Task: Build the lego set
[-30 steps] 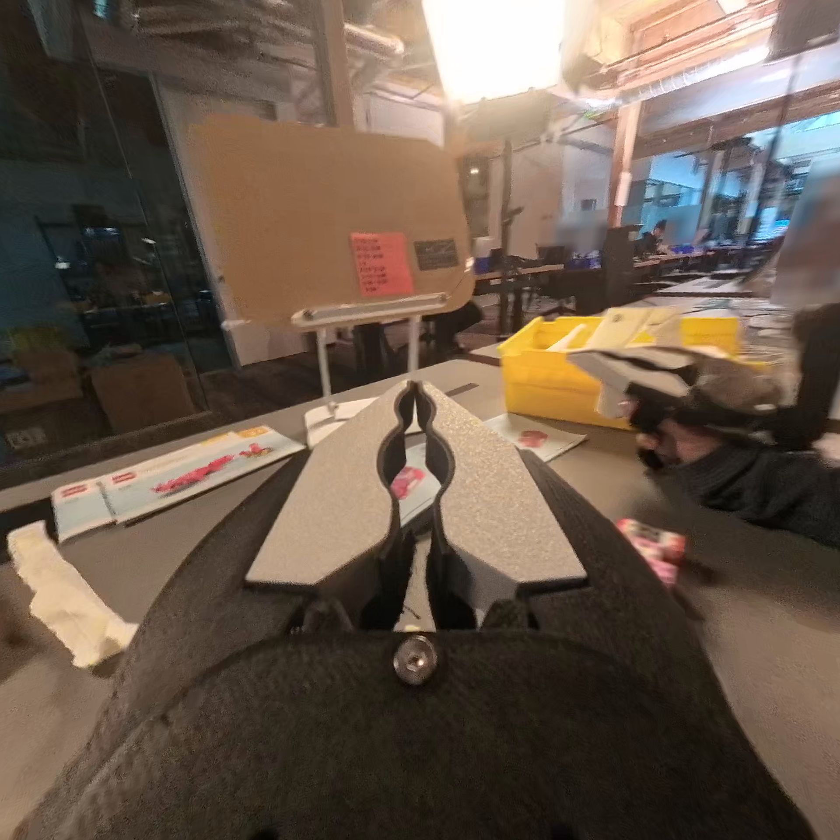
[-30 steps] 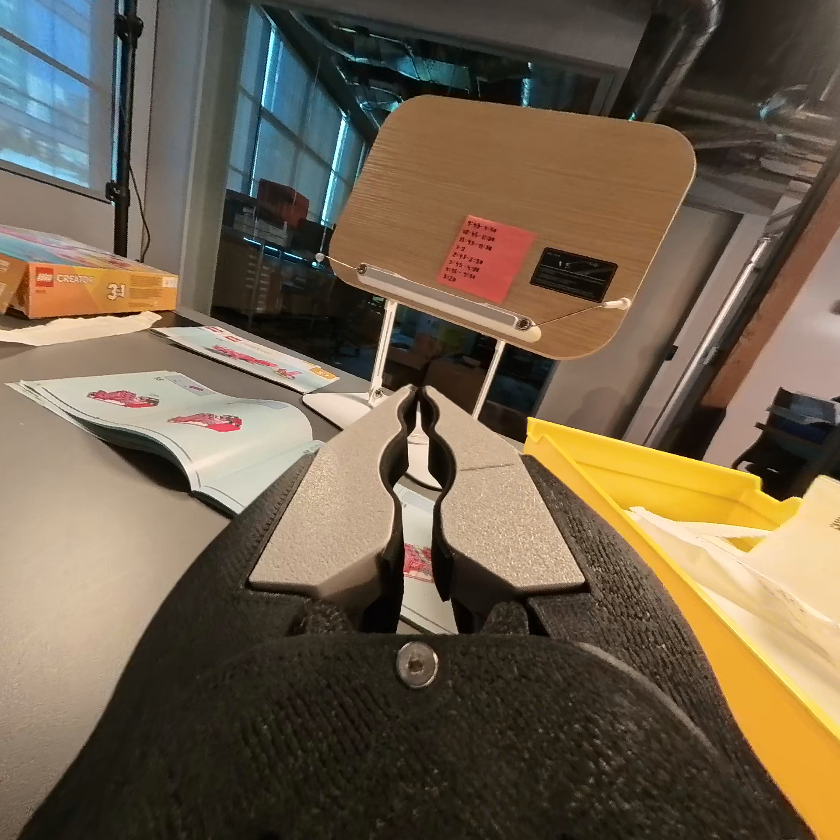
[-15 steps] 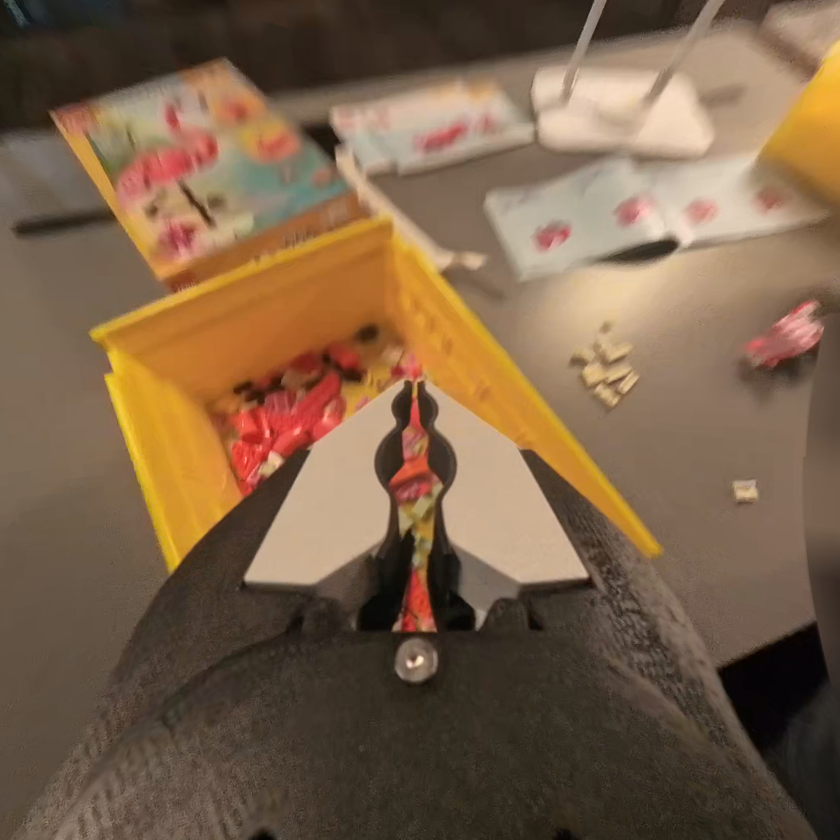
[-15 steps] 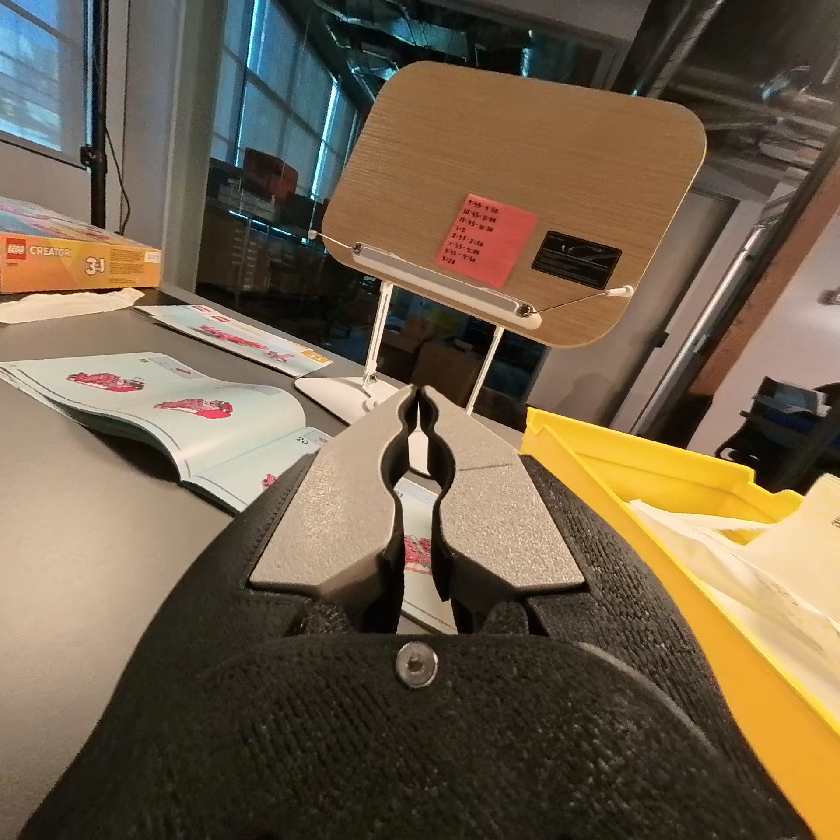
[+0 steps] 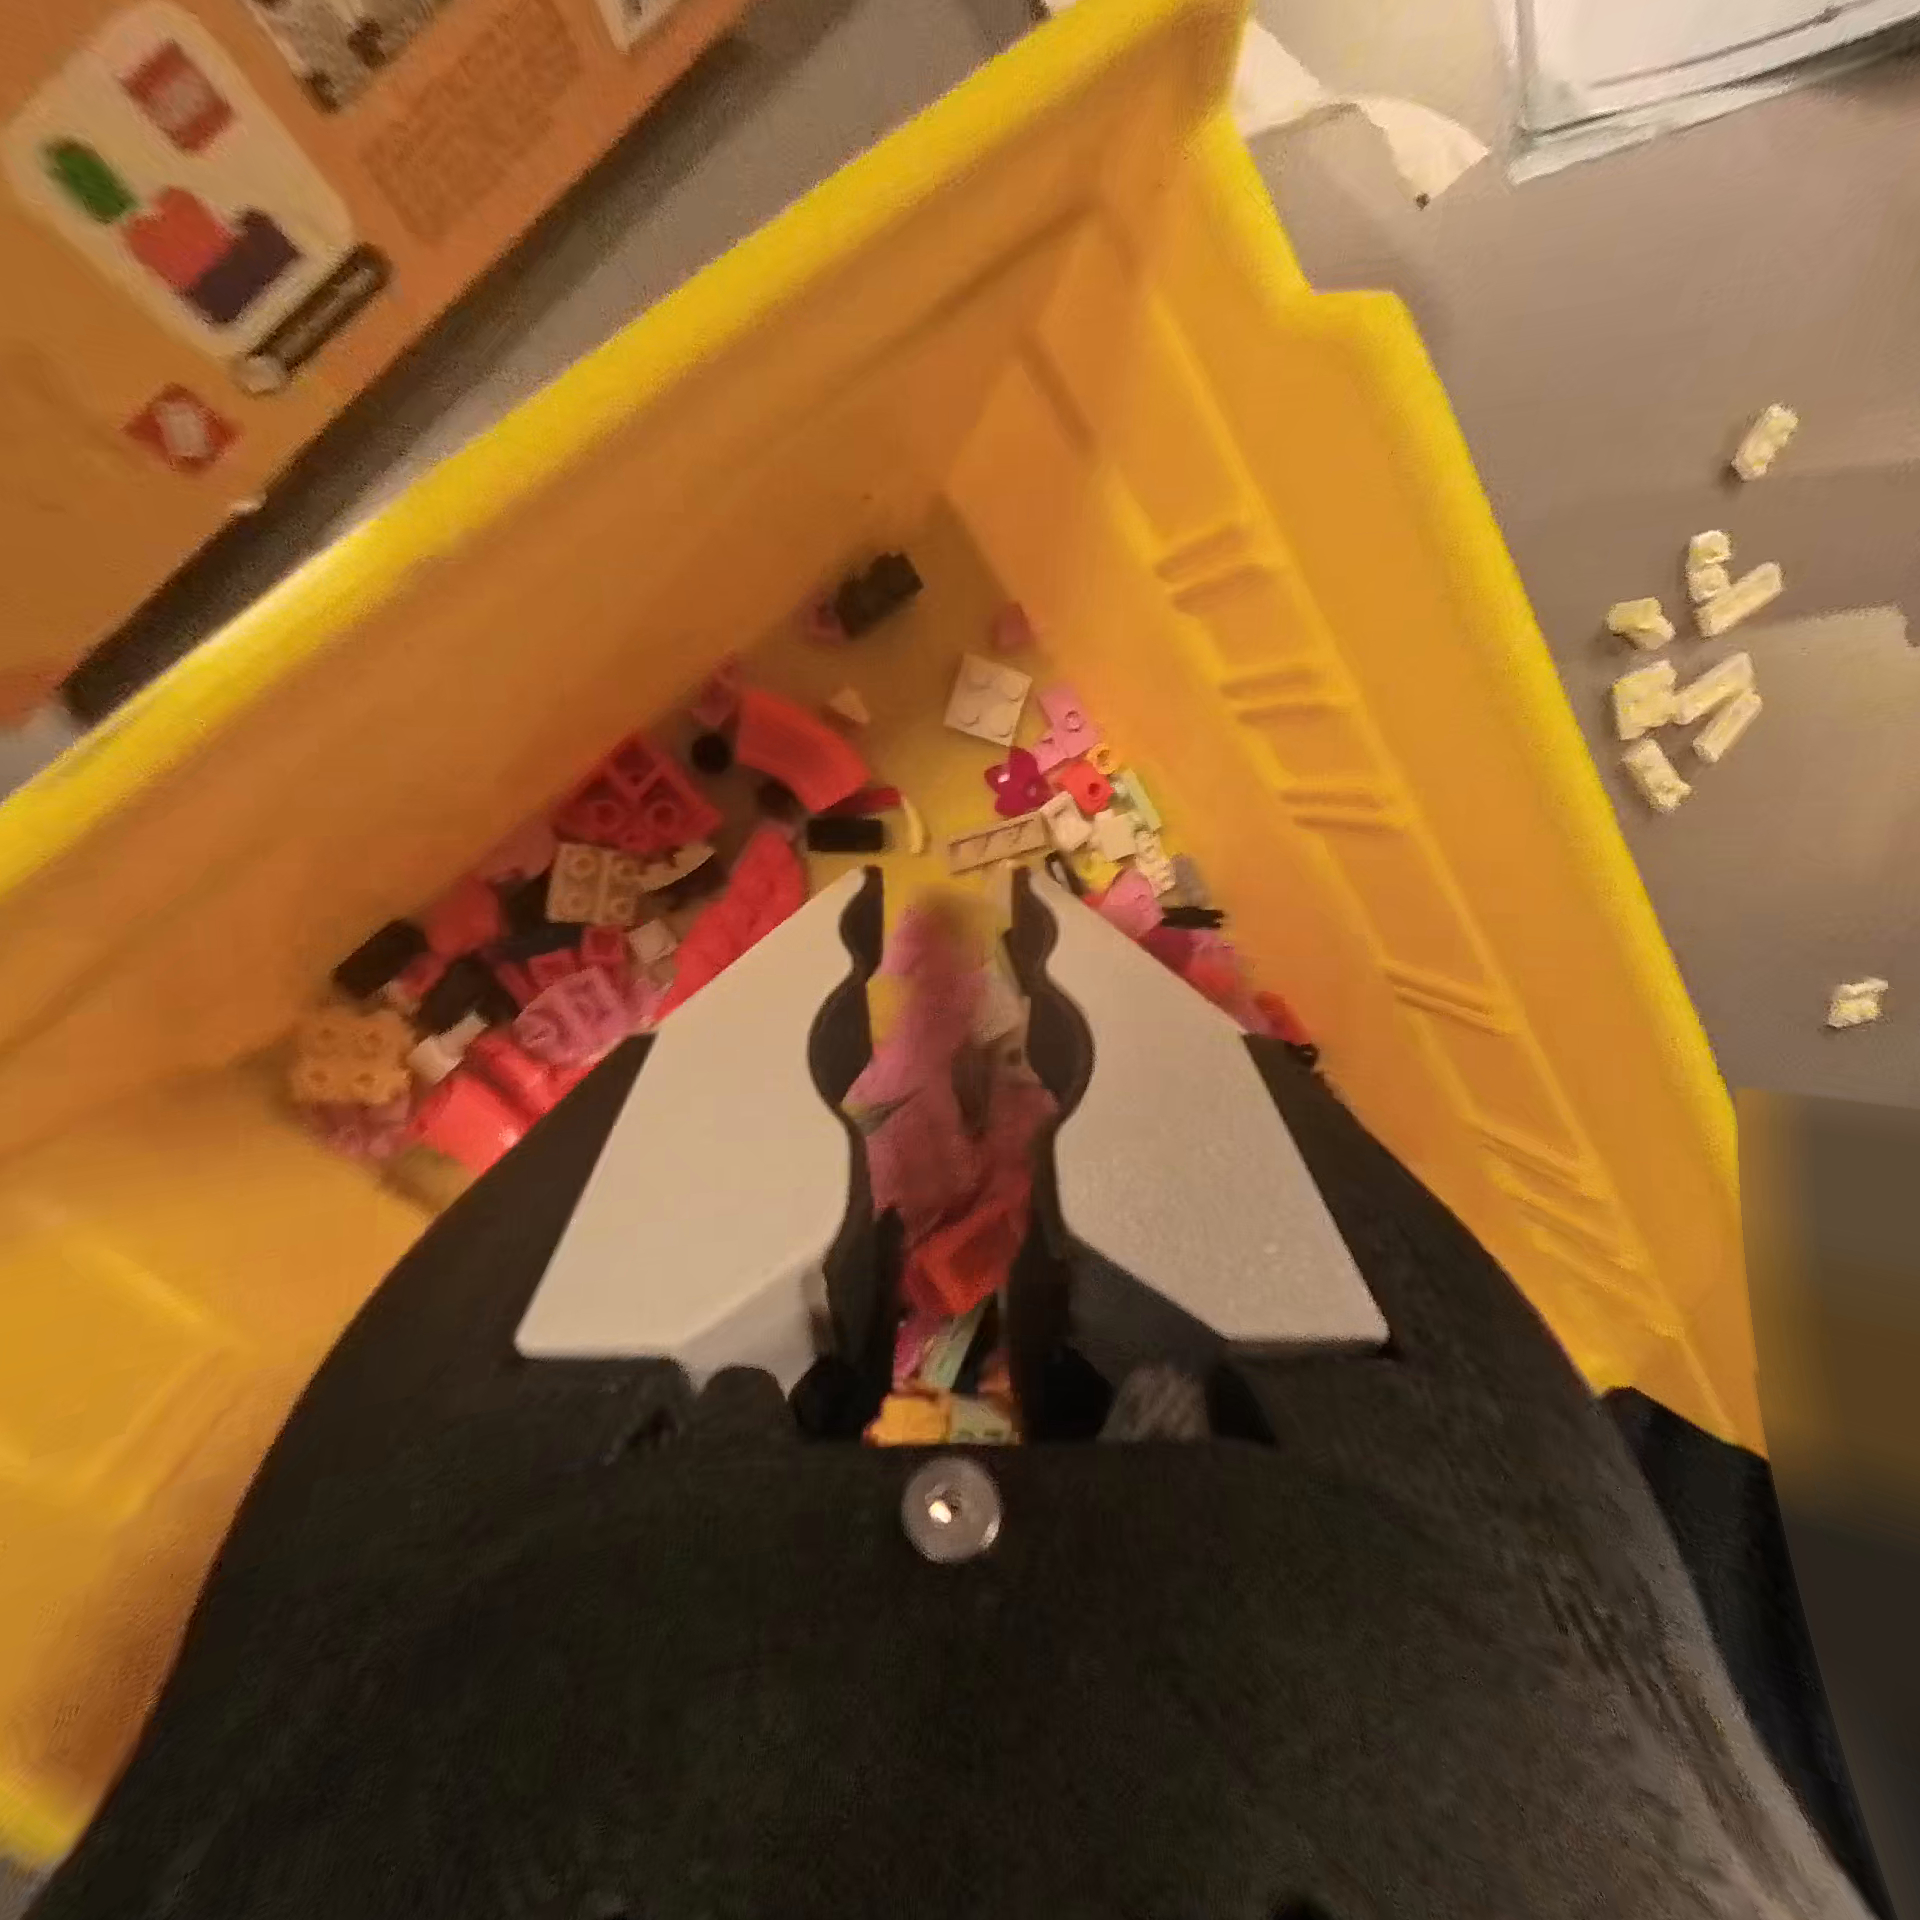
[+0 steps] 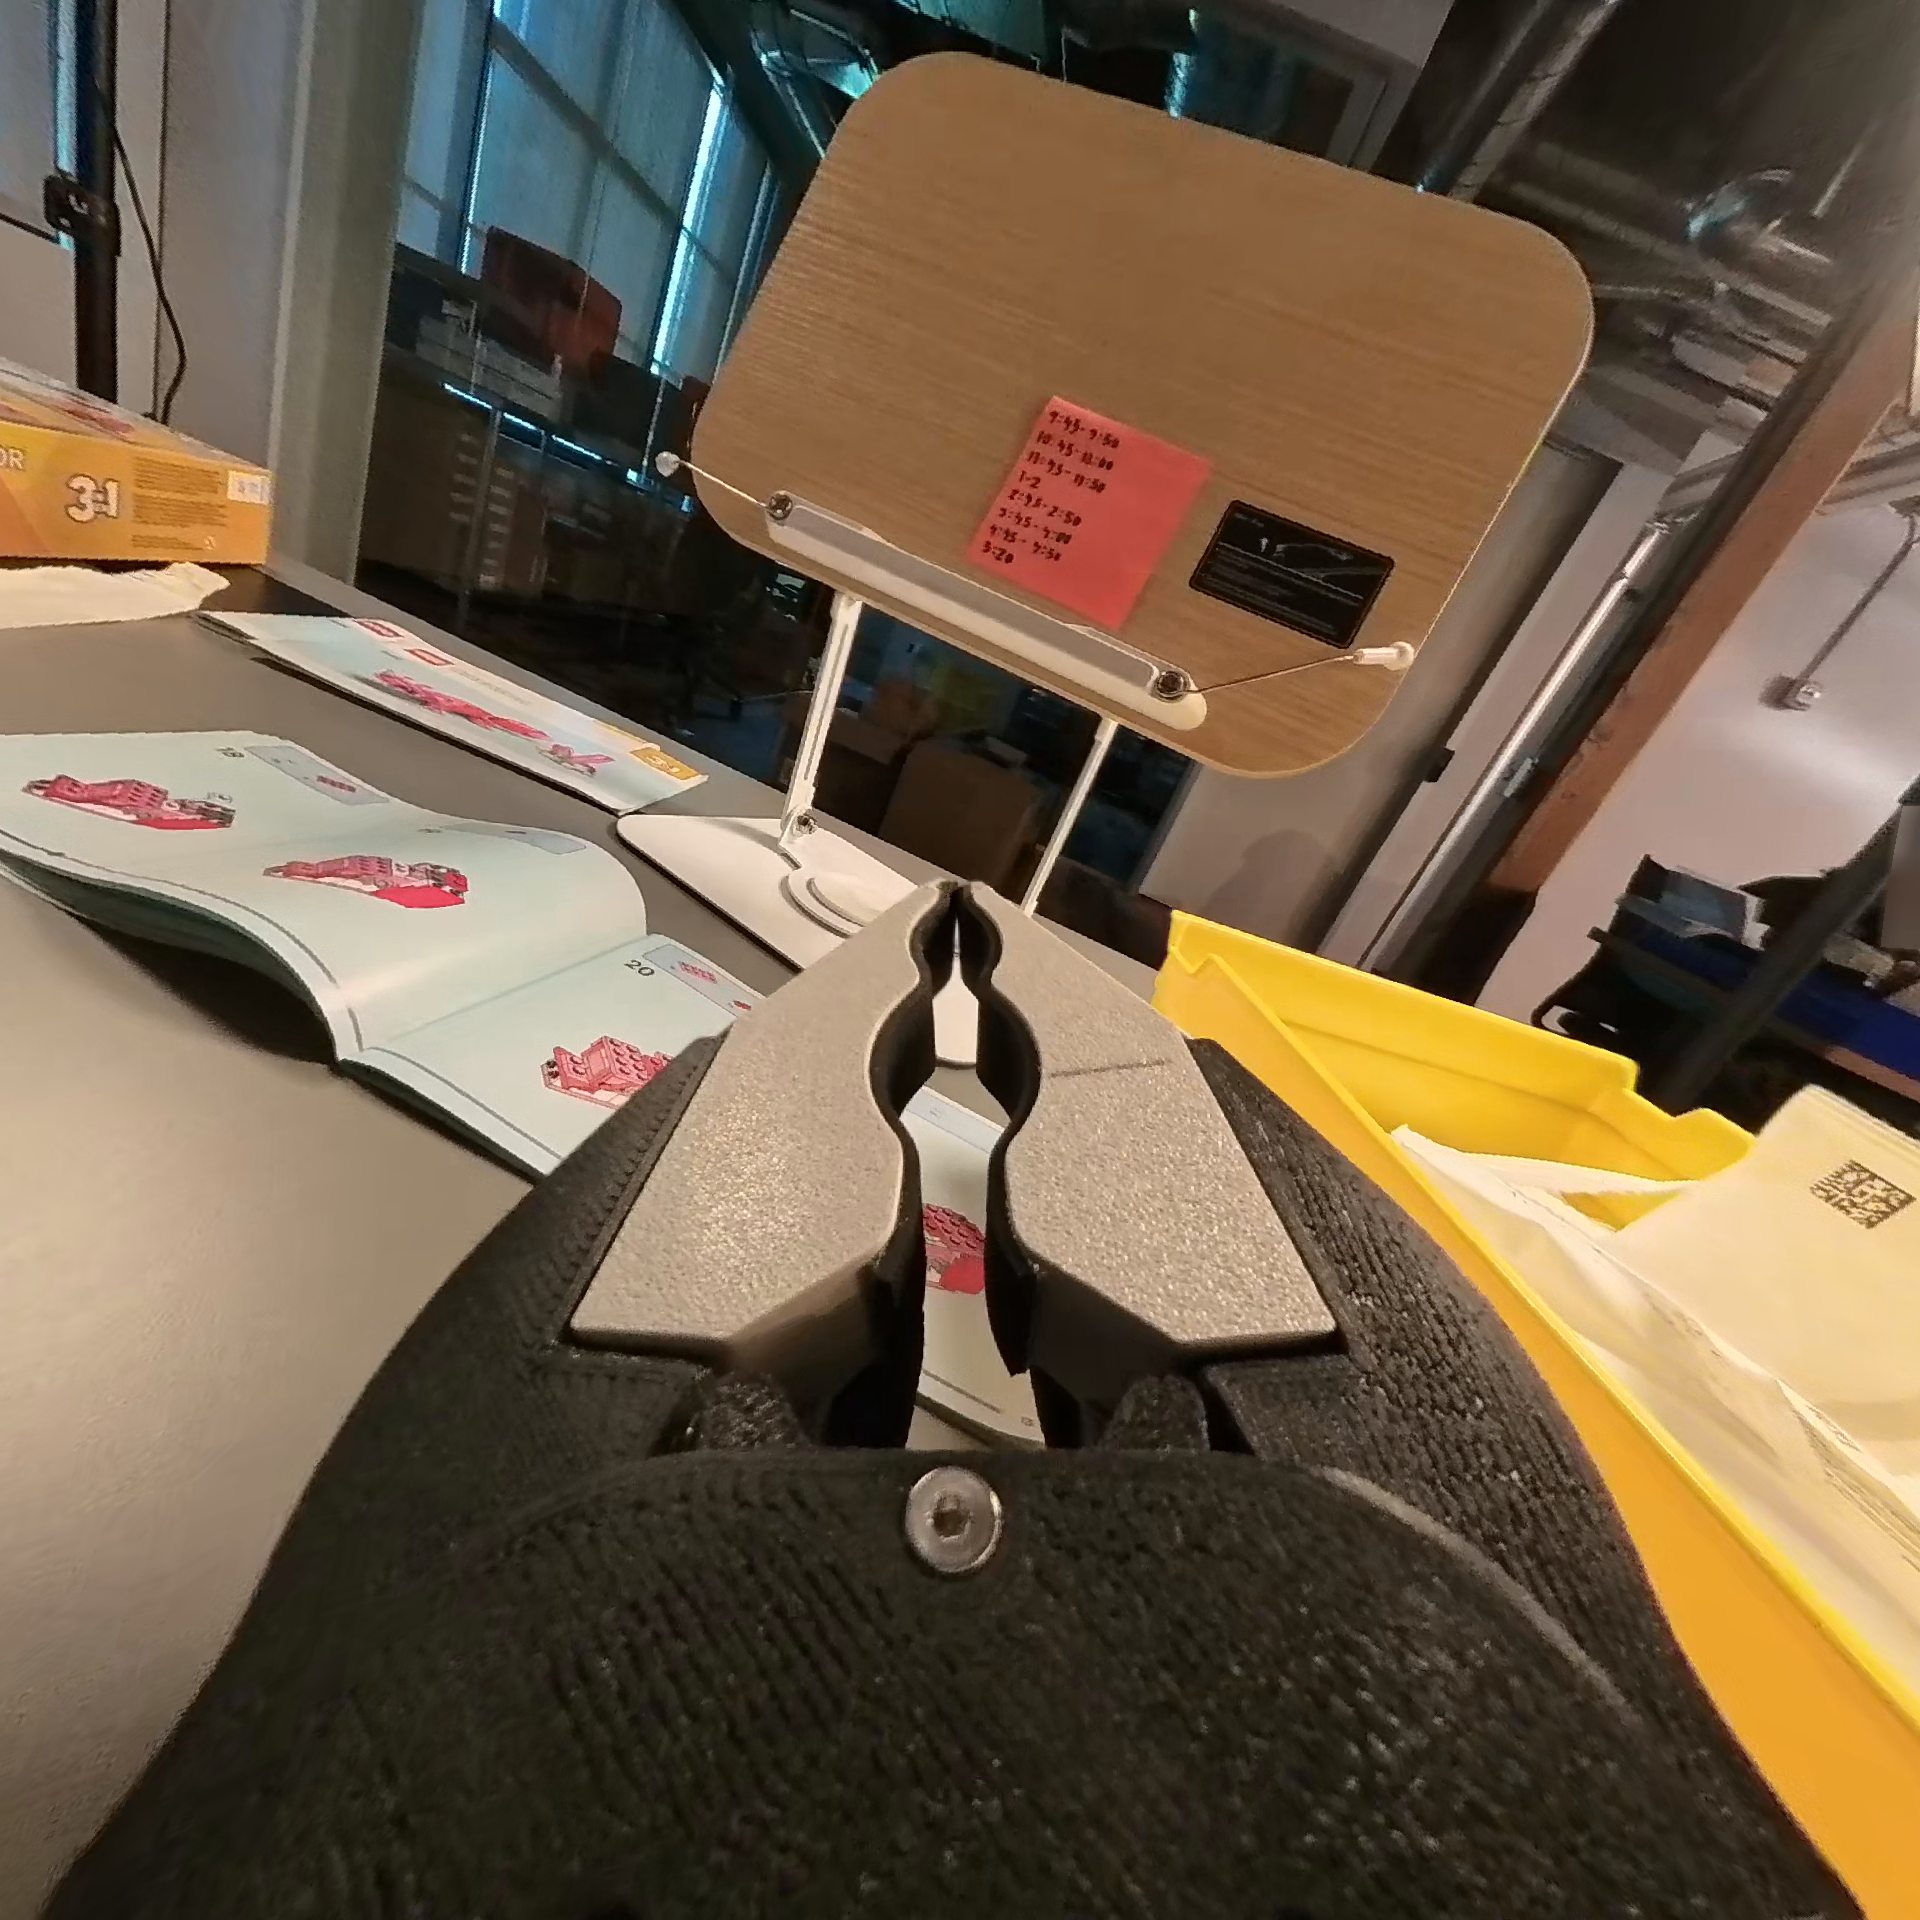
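Observation:
My left gripper (image 5: 945, 883) is open and points down into a yellow bin (image 5: 623, 499). The bin holds several loose red, pink, black and white bricks (image 5: 644, 800). A blurred pink mass of bricks (image 5: 940, 1049) shows in the gap between the fingers; I cannot see either pad pressing on it. My right gripper (image 6: 954, 891) is shut with its tips touching and nothing between them. It hovers low over an open instruction booklet (image 6: 416, 935), facing a wooden book stand (image 6: 1143, 416).
Small cream pieces (image 5: 1683, 675) lie on the grey table right of the bin. An orange set box (image 5: 187, 208) lies behind it. In the right wrist view, a second yellow bin (image 6: 1455, 1081) with paper bags (image 6: 1714, 1299) stands at the right, and another booklet (image 6: 499, 717) and a box (image 6: 125, 488) at the left. My right fingertips sit around 50 cm from my left ones.
My left gripper swung from a level view of the table down into the yellow bin, then opened its jaws. My right gripper stayed shut and barely moved.

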Demonstrator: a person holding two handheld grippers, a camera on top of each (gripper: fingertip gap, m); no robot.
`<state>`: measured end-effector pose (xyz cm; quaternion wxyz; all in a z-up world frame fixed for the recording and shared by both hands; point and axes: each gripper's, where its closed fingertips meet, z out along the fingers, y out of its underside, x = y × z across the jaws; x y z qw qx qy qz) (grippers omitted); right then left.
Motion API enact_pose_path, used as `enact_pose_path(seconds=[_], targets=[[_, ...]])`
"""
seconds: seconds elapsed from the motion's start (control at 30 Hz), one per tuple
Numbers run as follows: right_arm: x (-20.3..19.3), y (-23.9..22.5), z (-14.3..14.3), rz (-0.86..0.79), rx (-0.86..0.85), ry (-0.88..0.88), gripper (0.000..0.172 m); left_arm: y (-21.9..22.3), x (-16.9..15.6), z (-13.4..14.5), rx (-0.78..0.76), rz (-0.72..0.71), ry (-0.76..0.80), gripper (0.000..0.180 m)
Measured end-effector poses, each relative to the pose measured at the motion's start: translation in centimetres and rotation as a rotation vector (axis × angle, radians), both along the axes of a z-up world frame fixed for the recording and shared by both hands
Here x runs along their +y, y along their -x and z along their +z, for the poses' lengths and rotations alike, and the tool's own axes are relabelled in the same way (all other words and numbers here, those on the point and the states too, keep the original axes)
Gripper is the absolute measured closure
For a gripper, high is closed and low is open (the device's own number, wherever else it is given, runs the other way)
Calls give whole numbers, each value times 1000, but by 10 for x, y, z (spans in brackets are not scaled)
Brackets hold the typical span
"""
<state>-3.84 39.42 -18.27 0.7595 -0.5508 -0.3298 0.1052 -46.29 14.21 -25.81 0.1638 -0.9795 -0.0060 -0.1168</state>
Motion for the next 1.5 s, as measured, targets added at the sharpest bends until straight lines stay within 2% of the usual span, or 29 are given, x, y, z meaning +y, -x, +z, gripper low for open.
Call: enact_pose_path(seconds=[0.07,0.17,0.33,0.47,0.57,0.67,0.77,0.8,0.9,0.97,1.03,1.13,1.3,1.4,1.43,1.5], targets=[[0,1,-1,-6,-13,-6,172,-10,2,-7,-40,-41,19,154],[1,2,-2,-14,-29,-10,172,-13,6,-17,-8,-110,22,153],[1,2,-3,-22,-43,-16,172,-30,17,-17,-88,-146,-45,152],[0,4,-3,-24,-59,-24,172,-29,22,-21,-14,-181,-67,150],[0,6,-4,-22,-71,-28,172,-32,17,-26,3,-201,-20,150],[-1,6,-4,-20,-75,-32,172,-7,15,-29,154,-97,7,143],[-1,7,-4,-16,-72,-33,172,10,9,-18,258,-92,-13,138],[-2,7,-4,-15,-71,-33,172,3,7,-13,214,-120,-29,138],[-2,7,-3,-13,-70,-36,172,-34,-10,-3,-43,-247,-26,135],[-3,7,-3,-11,-69,-38,172,-42,-22,-6,-79,-320,13,122],[-3,7,-3,-9,-67,-39,172,-41,-28,-14,-39,-364,46,105],[-4,7,-2,-7,-66,-42,172,-30,-30,-28,99,-408,78,100],[-4,8,-2,-2,-65,-43,172,-17,-23,-36,269,-430,77,103],[-5,8,-2,1,-65,-44,172,4,-8,-28,371,-312,11,120],[-5,8,-2,2,-65,-44,172,13,-5,-23,409,-279,-16,122],[-5,8,-2,3,-64,-44,172,16,-6,-11,391,-239,-61,121]])
